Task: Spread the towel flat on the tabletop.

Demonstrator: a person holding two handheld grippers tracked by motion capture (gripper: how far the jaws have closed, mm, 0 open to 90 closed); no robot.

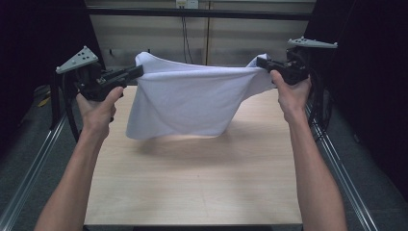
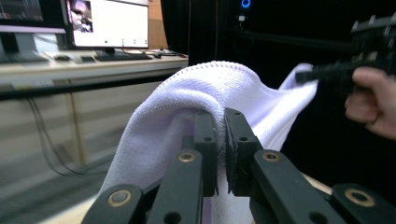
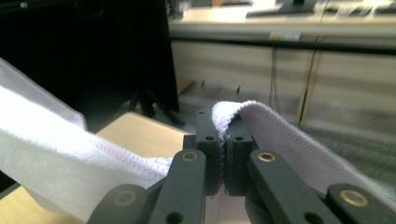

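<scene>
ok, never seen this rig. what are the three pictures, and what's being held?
No robot arm here: a person holds a hand-operated claw in each hand. The high view looks down from above the person's side of the table; the forearms come in from the bottom. The left claw and the right claw each pinch one top corner of a white towel, which hangs stretched between them, clear of the wooden tabletop.

The other two pictures come from cameras riding on the claws, looking along their black jaws. In the left gripper view the left claw is shut on towel; the other hand shows at the right edge. In the right gripper view the right claw is clamped on the hem.
</scene>
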